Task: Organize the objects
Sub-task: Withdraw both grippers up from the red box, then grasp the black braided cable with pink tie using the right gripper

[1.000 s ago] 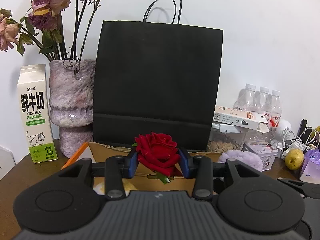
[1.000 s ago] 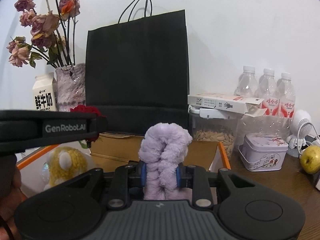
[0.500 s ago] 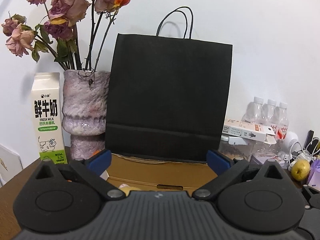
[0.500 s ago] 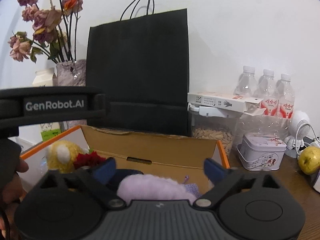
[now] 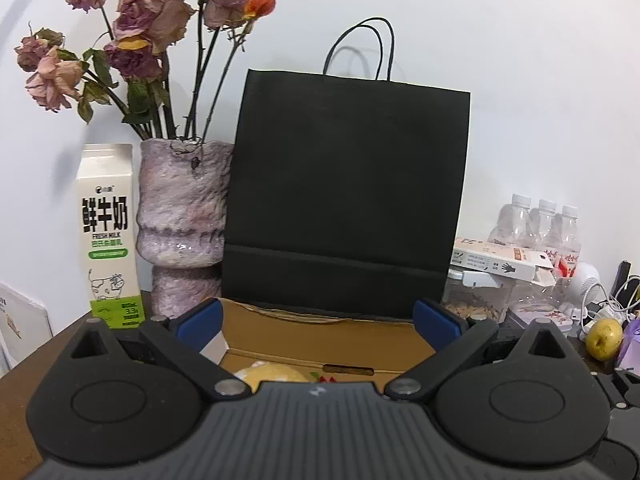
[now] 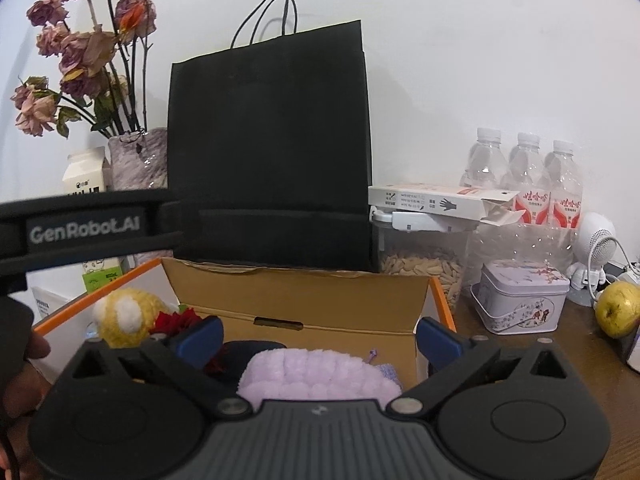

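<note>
An open cardboard box (image 6: 304, 292) with orange-edged flaps sits in front of me; it also shows in the left wrist view (image 5: 320, 336). Inside lie a red rose (image 6: 176, 320), a yellow plush toy (image 6: 124, 316) and a fluffy purple scrunchie (image 6: 316, 374). My left gripper (image 5: 318, 320) is open and empty above the box; only slivers of the yellow toy (image 5: 272, 372) and the rose (image 5: 326, 379) show under it. My right gripper (image 6: 318, 336) is open and empty just above the scrunchie. The left gripper's body (image 6: 84, 228) crosses the right wrist view at the left.
A black paper bag (image 5: 344, 196) stands right behind the box. A vase of dried roses (image 5: 180, 216) and a milk carton (image 5: 110, 236) stand to the left. Right: a seed jar (image 6: 424, 256), water bottles (image 6: 524, 184), a tin (image 6: 520, 300), a pear (image 6: 618, 308), cables.
Both grippers opened: the left let go of the red rose and the right let go of the purple scrunchie, and both things now lie in the box. Both grippers have risen slightly.
</note>
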A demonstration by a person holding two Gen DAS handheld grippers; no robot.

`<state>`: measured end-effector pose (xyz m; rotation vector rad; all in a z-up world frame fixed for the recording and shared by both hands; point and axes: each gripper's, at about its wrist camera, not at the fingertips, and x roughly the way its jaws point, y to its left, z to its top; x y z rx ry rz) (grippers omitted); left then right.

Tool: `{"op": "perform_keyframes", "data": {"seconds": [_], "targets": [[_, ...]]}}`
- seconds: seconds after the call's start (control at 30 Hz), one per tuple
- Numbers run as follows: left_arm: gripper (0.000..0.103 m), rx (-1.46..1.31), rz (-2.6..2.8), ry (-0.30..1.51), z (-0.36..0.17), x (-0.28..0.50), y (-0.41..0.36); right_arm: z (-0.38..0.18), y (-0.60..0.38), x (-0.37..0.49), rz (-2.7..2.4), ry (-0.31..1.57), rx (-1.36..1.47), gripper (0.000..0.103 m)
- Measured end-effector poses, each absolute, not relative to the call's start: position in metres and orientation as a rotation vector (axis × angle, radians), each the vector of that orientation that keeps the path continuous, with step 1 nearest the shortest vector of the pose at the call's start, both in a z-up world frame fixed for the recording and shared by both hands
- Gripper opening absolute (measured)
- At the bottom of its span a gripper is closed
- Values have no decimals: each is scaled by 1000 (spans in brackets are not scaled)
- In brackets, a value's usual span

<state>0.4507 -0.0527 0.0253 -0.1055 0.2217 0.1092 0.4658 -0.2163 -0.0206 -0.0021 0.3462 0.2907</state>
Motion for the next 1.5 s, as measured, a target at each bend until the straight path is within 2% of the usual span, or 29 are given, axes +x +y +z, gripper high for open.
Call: {"op": "perform_keyframes", "data": {"seconds": [0.7, 1.5], "targets": [[103, -102, 119, 183, 25, 398, -34, -18, -222, 417, 301, 284, -80, 103], [103, -105, 151, 244, 15, 312, -1, -27, -233, 334, 287, 333, -78, 103]]}}
